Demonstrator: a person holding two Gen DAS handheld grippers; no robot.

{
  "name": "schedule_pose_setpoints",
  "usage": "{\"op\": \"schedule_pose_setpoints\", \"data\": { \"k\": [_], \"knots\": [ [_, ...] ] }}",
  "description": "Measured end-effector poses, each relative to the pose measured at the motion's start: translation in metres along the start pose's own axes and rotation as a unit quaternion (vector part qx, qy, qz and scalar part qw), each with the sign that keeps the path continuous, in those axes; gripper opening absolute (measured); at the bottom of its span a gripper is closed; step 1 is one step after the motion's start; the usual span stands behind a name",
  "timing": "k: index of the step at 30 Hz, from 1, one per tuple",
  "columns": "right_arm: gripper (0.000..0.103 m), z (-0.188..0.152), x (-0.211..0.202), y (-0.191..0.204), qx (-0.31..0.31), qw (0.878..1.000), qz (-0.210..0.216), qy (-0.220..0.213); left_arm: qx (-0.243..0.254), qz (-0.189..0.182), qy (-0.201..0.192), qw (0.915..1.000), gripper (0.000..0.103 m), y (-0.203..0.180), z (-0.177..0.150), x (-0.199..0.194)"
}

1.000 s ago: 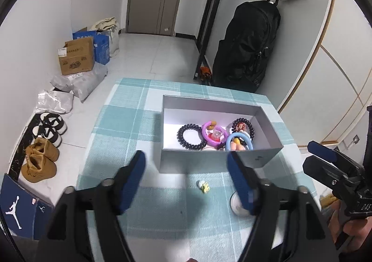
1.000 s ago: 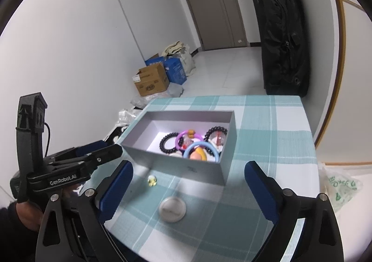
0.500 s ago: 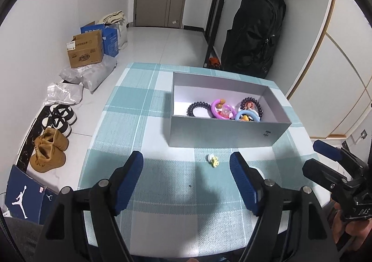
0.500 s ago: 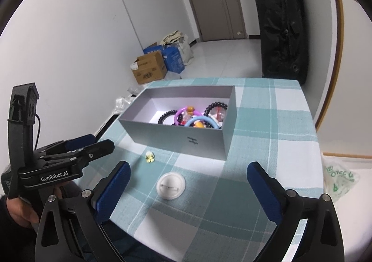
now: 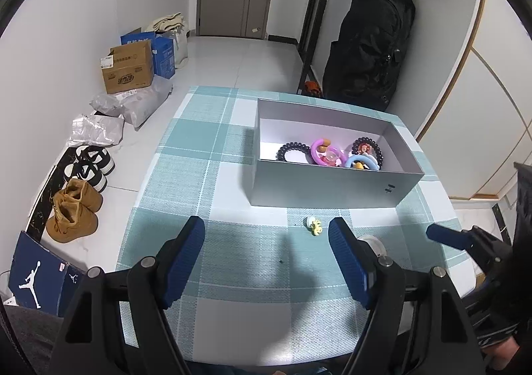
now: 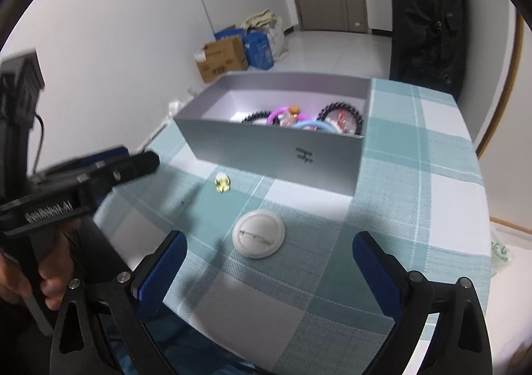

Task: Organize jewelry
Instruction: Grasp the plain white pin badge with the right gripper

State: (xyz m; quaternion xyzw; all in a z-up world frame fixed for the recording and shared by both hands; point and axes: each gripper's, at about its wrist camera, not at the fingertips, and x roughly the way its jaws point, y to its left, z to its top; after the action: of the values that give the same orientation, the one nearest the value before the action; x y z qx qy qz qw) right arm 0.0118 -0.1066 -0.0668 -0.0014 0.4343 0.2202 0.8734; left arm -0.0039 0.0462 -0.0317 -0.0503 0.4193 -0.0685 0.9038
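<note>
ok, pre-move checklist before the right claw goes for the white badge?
1. Right claw open, empty: ok.
2. White round pin badge lying flat on the teal checked tablecloth, between and ahead of the fingers: ok.
3. Left claw open, clear of badge: ok.
4. Small yellow charm apart from badge: ok.
5. Open grey cardboard box has free floor: ok.
6. Badge pin closed: cannot tell.

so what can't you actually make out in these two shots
- White round badge: left wrist view, mostly behind that gripper's own finger.
- Small yellow trinket: too small and blurred to identify.
- Grey box contents: right wrist view, near wall hides the lower parts.
- Box marking: too small to read.
</note>
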Motion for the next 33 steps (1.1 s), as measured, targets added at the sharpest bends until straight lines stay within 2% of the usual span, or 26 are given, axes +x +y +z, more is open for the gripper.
{"op": "schedule_pose_setpoints", "data": {
  "k": [4,7,12,22,29,33],
  "knots": [
    [0.099,-0.002,0.009,0.010,-0.027,1.000,-0.007,0.012,-0.001,0.003,0.001,1.0000,0.073,0.003,0.000,0.000],
    [0.091,-0.004,0.015,0.017,-0.043,0.999,-0.009,0.022,-0.006,0.003,0.003,1.0000,0.073,0.007,0.001,0.002],
    [0.072,-0.004,0.025,0.021,-0.055,0.998,-0.014,0.035,-0.022,0.002,0.008,0.9997,0.073,0.015,0.002,0.004],
    [0.065,-0.002,0.034,0.028,-0.085,0.995,-0.045,0.034,-0.028,0.001,0.012,0.9995,0.073,0.019,0.003,0.007],
    [0.042,-0.002,0.035,0.034,-0.103,0.993,-0.044,0.030,-0.023,0.000,0.016,0.9996,0.073,0.018,0.002,0.009],
    [0.042,0.000,0.036,0.032,-0.097,0.994,-0.038,0.031,-0.017,-0.001,0.019,0.9997,0.073,0.016,0.001,0.010]
  ]
}}
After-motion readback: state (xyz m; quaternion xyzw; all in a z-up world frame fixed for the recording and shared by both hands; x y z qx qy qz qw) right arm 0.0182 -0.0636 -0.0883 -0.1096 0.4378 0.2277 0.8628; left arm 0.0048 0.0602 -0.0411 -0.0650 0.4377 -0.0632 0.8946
